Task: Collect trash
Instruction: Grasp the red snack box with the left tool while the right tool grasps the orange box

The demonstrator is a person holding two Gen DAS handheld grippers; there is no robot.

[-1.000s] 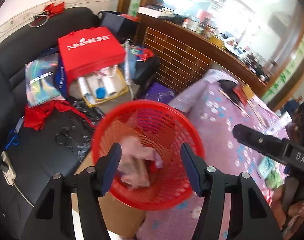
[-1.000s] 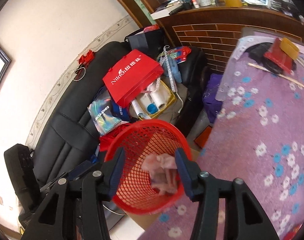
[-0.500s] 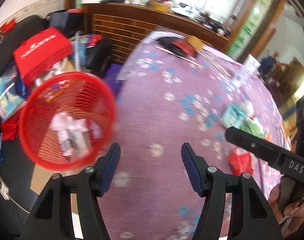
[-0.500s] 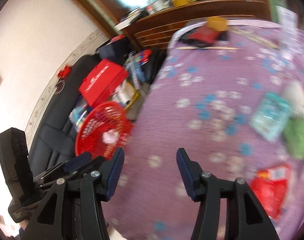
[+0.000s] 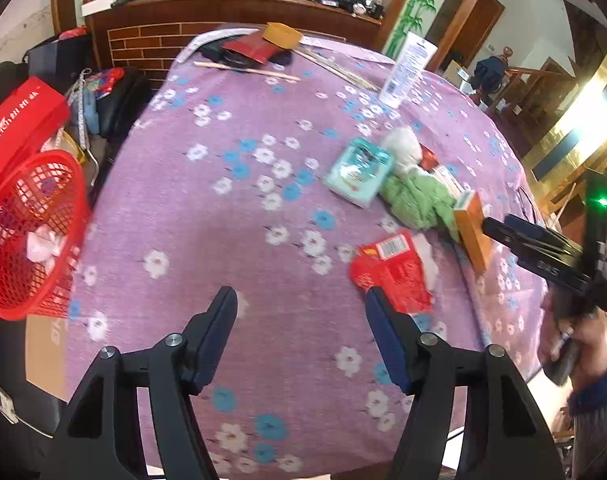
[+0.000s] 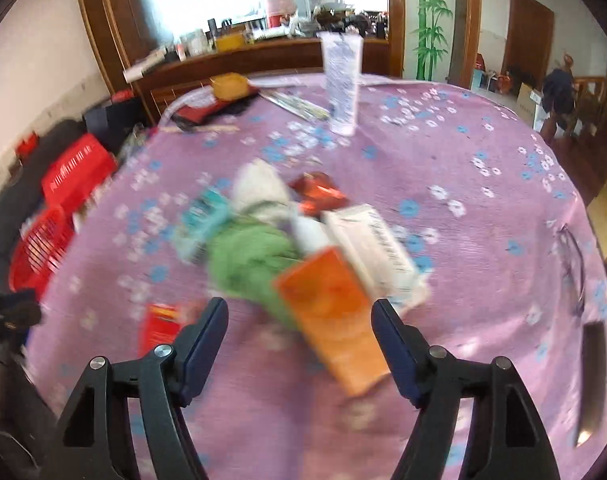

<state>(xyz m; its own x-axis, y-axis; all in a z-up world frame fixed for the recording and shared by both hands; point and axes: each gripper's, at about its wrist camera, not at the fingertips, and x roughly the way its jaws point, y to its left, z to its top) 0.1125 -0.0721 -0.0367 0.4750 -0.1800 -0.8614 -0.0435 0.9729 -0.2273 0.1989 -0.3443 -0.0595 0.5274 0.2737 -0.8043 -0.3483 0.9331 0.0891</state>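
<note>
A red mesh basket (image 5: pixel 31 236) holding crumpled paper (image 5: pixel 43 242) sits off the table's left edge; it also shows in the right wrist view (image 6: pixel 39 252). Trash lies on the purple flowered tablecloth (image 5: pixel 223 240): a red wrapper (image 5: pixel 395 268), a teal packet (image 5: pixel 359 176), a green cloth (image 5: pixel 417 200), an orange box (image 6: pixel 335 304) and a white box (image 6: pixel 375 248). My left gripper (image 5: pixel 301 312) is open and empty, just left of the red wrapper. My right gripper (image 6: pixel 299 324) is open and empty, with the orange box between its fingers' line of sight. The view is blurred.
A tall white tube (image 5: pixel 407 68) stands at the table's far side, with chopsticks (image 5: pixel 247 70) and a red pouch (image 5: pixel 251 46) beyond. A black sofa with a red bag (image 5: pixel 19 120) is to the left. The right gripper appears in the left wrist view (image 5: pixel 543 248).
Both grippers have swung right, away from the red basket and over the table. The paper that was between the right gripper's fingers now lies in the basket. Both stay open.
</note>
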